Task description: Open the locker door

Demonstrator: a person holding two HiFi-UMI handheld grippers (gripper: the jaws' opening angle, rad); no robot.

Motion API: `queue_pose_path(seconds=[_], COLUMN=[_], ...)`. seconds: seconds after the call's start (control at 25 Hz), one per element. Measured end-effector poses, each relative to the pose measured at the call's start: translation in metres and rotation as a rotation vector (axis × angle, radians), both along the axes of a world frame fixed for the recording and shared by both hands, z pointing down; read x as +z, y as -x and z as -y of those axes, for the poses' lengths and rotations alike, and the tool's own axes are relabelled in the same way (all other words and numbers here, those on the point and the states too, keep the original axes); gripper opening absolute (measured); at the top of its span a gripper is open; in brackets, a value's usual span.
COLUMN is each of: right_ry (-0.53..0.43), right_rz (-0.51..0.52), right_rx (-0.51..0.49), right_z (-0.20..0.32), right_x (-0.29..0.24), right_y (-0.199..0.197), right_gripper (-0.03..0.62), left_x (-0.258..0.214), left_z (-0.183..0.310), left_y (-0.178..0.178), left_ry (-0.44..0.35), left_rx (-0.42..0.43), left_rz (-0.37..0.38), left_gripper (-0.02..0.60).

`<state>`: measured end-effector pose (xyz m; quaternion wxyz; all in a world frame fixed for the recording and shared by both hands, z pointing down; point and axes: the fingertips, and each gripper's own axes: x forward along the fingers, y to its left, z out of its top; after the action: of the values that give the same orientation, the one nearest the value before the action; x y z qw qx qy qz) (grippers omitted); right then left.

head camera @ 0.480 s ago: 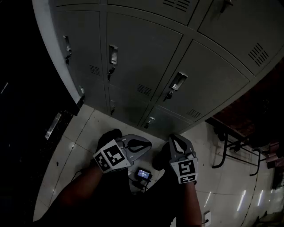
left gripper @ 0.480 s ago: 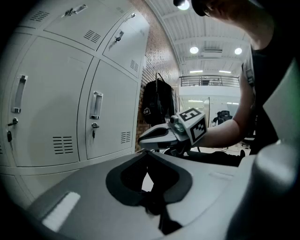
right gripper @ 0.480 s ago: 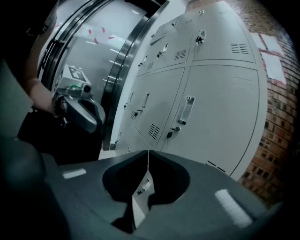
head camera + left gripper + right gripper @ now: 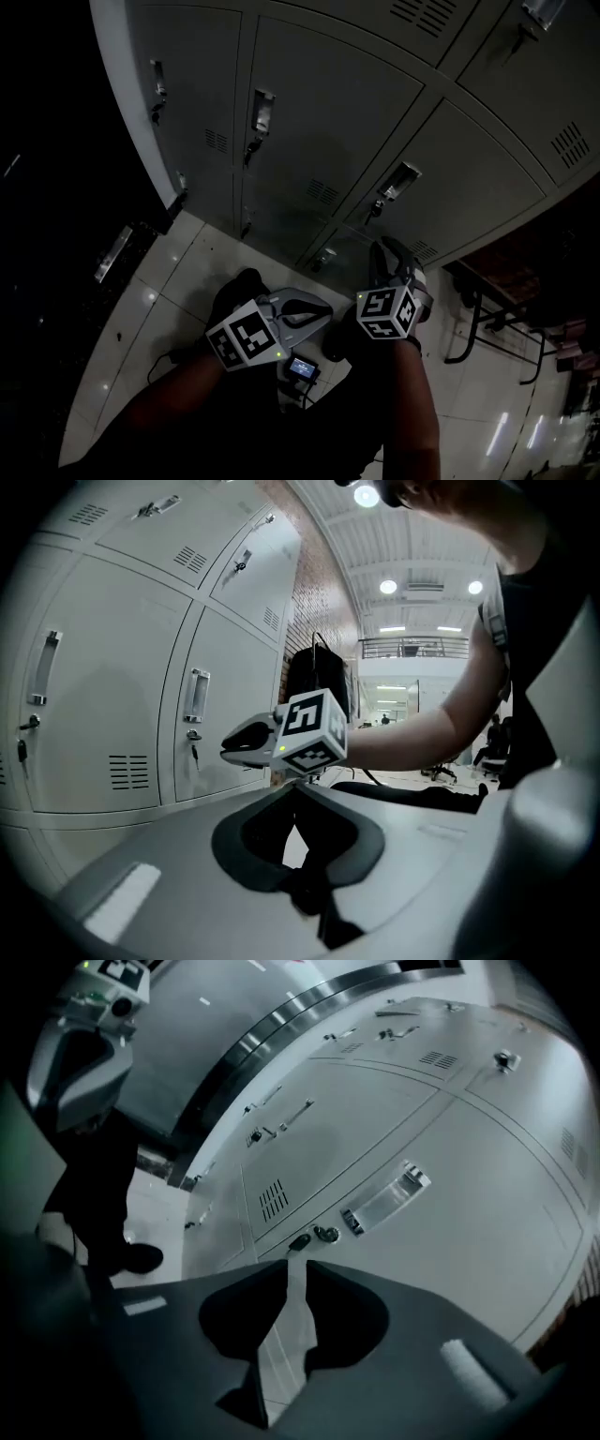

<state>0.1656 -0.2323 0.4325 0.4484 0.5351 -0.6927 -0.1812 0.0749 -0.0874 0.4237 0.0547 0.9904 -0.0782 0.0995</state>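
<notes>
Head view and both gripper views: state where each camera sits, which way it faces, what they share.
Head view: on the person's head, facing steeply down at grey metal lockers, left gripper, right gripper.
Left gripper view: on the left gripper, facing along its jaws past the right gripper and bare forearm.
Right gripper view: on the right gripper, facing a locker's silver recessed handle; dark shoe shows.
Shared: lockers.

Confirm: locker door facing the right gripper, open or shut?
Shut. The locker door sits flush in its frame; the right gripper hovers short of its handle.
</notes>
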Motion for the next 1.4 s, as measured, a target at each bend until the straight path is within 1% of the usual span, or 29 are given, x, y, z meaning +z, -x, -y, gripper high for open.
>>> queue_pose_path(seconds=[0.16, 0.24, 0.36, 0.44, 0.52, 0.56, 0.6, 0.72, 0.84, 1.0, 1.16, 1.4], right_ry=[-0.039, -0.058, -0.052, -0.043, -0.043, -0.046, -0.048, -0.062, -0.097, -0.119, -0.14, -0.159], right_rz=[-0.221, -0.316, -0.429, -0.474, -0.487, -0.491, -0.497, -0.502, -0.499, -0.475, -0.453, -0.423], right_rx=[-0.004, -0.007, -0.021, -0.023, -0.011, -0.007, -0.007, -0.018, -0.039, -0.08, -0.1, -0.087], right_z=[0.03, 0.043, 0.056, 0.058, 0.059, 0.058, 0.057, 0.048, 0.03, -0.008, -0.053, -0.113], right_x=[-0.007, -0.01, -0.006, -0.002, -0.001, -0.002, -0.003, -0.003, -0.006, -0.005, -0.006, -0.005], right_y=[0.004, 0.006, 0.009, 0.01, 0.008, 0.008, 0.009, 0.011, 0.017, 0.023, 0.021, -0.001], right_gripper=[0.078, 0.086, 0.087, 0.087, 0.074, 0.049, 0.041, 0.04, 0.04, 0.04, 0.043, 0.049], left_x=[-0.005, -0.005, -0.006, -0.007, -0.006, -0.006, -0.006, -0.005, -0.004, -0.001, 0.001, 0.006], left_z=[0.001, 0.001, 0.002, 0.001, 0.001, 0.001, 0.002, 0.001, 0.001, 0.002, 0.002, 0.001], left_y=[0.002, 0.004, 0.005, 0.004, 0.005, 0.005, 0.005, 0.004, 0.005, 0.007, 0.006, 0.002], left_ry=[-0.003, 0.007, 0.011, 0.007, 0.004, 0.003, 0.003, 0.002, 0.005, 0.002, 0.0, -0.006], left_rx=[0.002, -0.001, 0.0, 0.005, 0.007, 0.006, 0.004, 0.002, 0.001, -0.008, -0.008, -0.007], left_rz=[-0.039, -0.048, -0.055, -0.057, -0.055, -0.054, -0.052, -0.052, -0.044, -0.024, -0.009, 0.017], left_gripper=[0.012, 0.012, 0.012, 0.012, 0.012, 0.012, 0.012, 0.012, 0.012, 0.012, 0.012, 0.012])
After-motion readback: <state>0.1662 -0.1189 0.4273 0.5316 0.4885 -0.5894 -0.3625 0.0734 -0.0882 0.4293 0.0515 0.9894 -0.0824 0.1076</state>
